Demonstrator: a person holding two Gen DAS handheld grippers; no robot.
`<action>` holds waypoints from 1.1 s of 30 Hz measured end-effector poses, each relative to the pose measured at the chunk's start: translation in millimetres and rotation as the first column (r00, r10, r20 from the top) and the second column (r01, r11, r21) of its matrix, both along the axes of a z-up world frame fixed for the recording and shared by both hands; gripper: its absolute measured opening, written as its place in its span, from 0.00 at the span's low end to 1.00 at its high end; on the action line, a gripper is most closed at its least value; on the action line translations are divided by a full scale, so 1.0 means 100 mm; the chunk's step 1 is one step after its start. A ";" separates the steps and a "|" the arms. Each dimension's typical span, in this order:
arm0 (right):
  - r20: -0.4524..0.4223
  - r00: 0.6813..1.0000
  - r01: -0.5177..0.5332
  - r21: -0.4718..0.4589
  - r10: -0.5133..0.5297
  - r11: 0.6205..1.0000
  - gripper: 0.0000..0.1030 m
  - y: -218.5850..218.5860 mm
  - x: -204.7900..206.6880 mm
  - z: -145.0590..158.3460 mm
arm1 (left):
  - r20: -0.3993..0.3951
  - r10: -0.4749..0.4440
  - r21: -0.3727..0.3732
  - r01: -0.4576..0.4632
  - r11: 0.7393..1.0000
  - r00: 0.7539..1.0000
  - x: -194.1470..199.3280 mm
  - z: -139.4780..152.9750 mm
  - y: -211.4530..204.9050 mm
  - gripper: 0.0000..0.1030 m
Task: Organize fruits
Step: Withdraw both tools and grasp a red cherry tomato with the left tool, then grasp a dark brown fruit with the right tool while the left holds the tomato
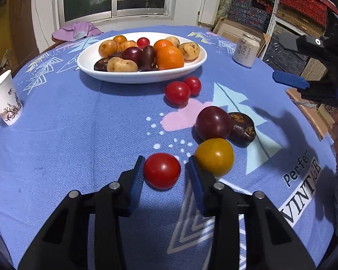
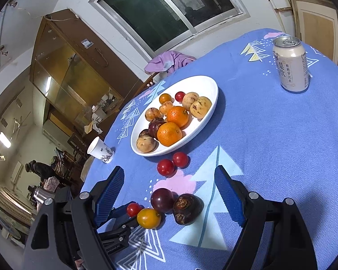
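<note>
Your left tool (image 1: 164, 168) sits spread around the small round red tomato (image 1: 161, 171) on the blue-clothed desk (image 1: 78, 135), pads not yet pinching. The yellow-orange round fruit (image 1: 214, 156) lies just beside one pad; closing crooked could nudge it rolling. Your right tool (image 2: 169, 193) hangs spread and empty, well short of the white oval dish (image 2: 205, 85).

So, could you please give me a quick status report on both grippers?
Left gripper open, straddling red tomato on cloth. Right gripper open, empty, raised. Yellow fruit crowds left's right finger.
</note>
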State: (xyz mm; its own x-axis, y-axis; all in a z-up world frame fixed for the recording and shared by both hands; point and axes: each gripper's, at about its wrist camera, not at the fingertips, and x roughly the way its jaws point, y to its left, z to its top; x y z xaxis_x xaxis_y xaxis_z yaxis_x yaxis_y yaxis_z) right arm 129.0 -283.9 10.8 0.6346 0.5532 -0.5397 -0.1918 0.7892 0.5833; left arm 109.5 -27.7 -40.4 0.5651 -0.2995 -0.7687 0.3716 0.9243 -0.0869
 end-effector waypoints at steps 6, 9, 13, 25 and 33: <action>-0.014 1.000 -0.003 -0.014 0.003 1.000 0.81 0.03 0.01 -0.03 | 0.004 0.003 0.013 -0.003 1.000 1.000 -0.02 0.00 -0.01 0.30; -0.017 1.000 -0.016 -0.025 0.016 1.000 0.81 0.06 0.01 -0.04 | 0.008 0.002 0.026 -0.003 1.000 1.000 -0.05 0.02 -0.01 0.29; -0.017 0.997 -0.071 -0.080 0.069 0.994 0.81 0.18 -0.02 -0.07 | 0.051 0.048 0.019 -0.049 0.999 0.998 -0.09 0.14 0.12 0.29; 0.012 0.988 -0.136 -0.415 0.155 0.900 0.67 0.50 -0.22 -0.27 | 0.062 0.156 -0.036 -0.154 0.987 0.986 -0.05 0.27 0.41 0.30; 0.002 0.974 -0.182 -0.583 0.226 0.791 0.60 0.78 -0.30 -0.45 | 0.059 0.157 -0.031 -0.156 0.987 0.986 -0.05 0.25 0.40 0.30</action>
State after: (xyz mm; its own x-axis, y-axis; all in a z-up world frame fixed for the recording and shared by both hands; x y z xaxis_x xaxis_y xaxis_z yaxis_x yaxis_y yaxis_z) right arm 98.5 -205.6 -34.5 0.5895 0.2744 -0.7598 -0.4083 0.9128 0.0129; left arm 104.7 11.9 -15.8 0.6520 -0.2237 -0.7245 0.2281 0.9691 -0.0940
